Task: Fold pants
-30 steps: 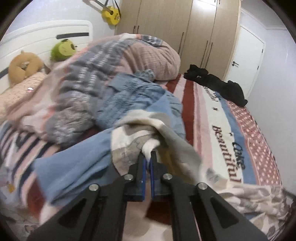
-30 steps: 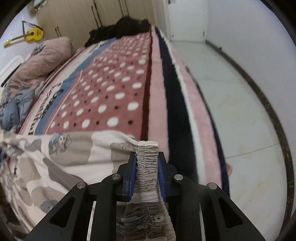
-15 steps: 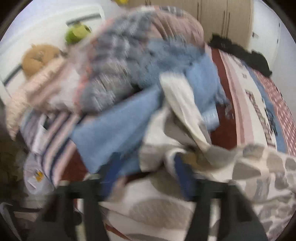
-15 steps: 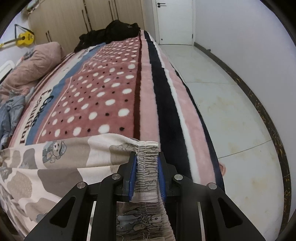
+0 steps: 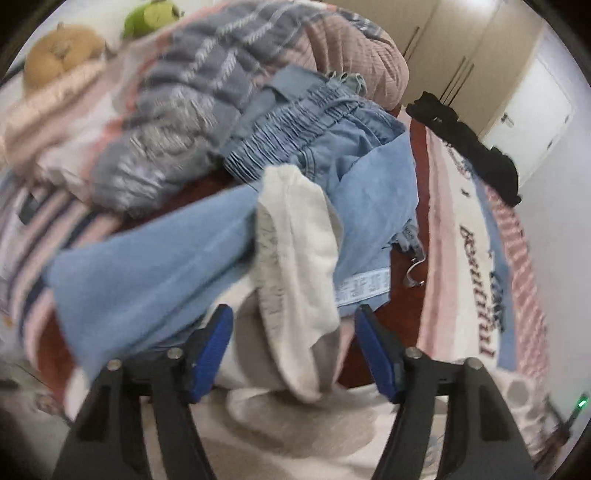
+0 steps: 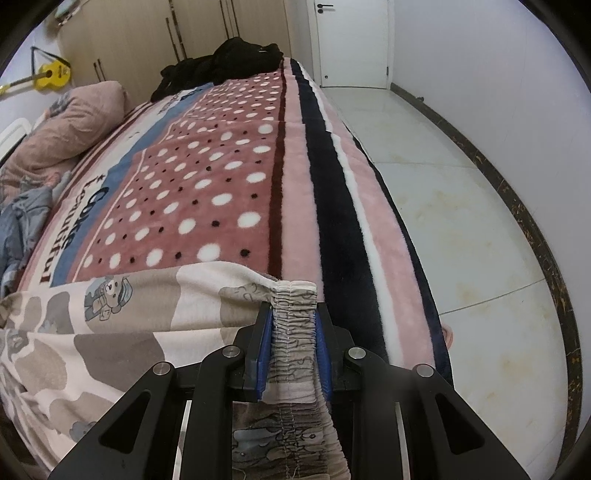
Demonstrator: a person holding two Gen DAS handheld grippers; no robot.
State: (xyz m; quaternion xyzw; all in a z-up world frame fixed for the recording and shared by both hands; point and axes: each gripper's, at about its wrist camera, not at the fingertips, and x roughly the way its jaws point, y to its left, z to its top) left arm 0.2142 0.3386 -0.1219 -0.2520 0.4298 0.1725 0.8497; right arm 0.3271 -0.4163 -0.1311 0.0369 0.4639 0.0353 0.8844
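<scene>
- The left gripper [image 5: 293,334] stands with its jaws apart; they have just been closing a little after springing wide, and the blue pads press on nothing.
- Between those spread fingers lies a loose cream fold of the patterned pants [image 5: 295,258], its pale inner side turned up; the cloth sits in the gap without being clamped.
- Just beyond that fold, a pair of blue jeans [image 5: 332,147] lies crumpled on the bed, its gathered waistband facing up and one leg spread toward the left edge of the left wrist view.
- Behind the jeans is a heap of grey-and-pink striped bedding [image 5: 177,110], with a brown plush toy [image 5: 59,55] and a green plush toy [image 5: 151,16] near the headboard.
- The right gripper [image 6: 293,345] is clamped on the pants' elastic waistband [image 6: 295,325]; the ruched band runs straight through the narrow gap between the two blue pads and hangs down below them.
- From that grip the pants spread to the left across the near end of the bed, flat on the blanket [image 6: 207,177], showing grey, beige and cartoon patches.
- The blanket carries white dots on dusty red, pink and navy stripes along the bed's right edge, and lettering on a blue band.
- At the far end of the bed lies a pile of black clothing [image 6: 229,62]; a pink pillow [image 6: 70,122] sits at left.
- A yellow guitar [image 6: 48,75] hangs on the wall beside the wardrobe [image 6: 147,33].
- A tiled floor [image 6: 461,184] and a white door [image 6: 351,40] fill the right side.
</scene>
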